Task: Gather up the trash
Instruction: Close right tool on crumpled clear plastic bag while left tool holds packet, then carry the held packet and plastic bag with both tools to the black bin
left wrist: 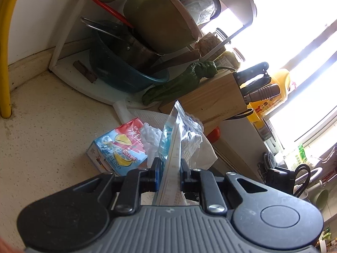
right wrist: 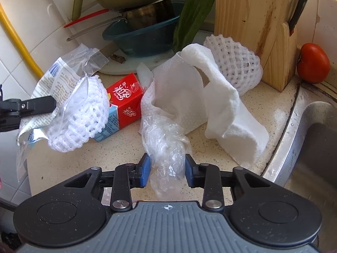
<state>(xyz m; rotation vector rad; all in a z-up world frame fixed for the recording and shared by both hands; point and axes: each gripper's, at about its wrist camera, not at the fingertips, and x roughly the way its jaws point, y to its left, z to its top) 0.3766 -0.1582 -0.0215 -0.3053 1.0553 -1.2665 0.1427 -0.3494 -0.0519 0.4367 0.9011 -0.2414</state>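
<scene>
The left gripper pinches a clear printed plastic bag (a white foam net inside) above the speckled counter. The right gripper clasps crumpled transparent film lying by white paper towels.

Speckled beige countertop meets white tiled wall; bright window glares.
</scene>
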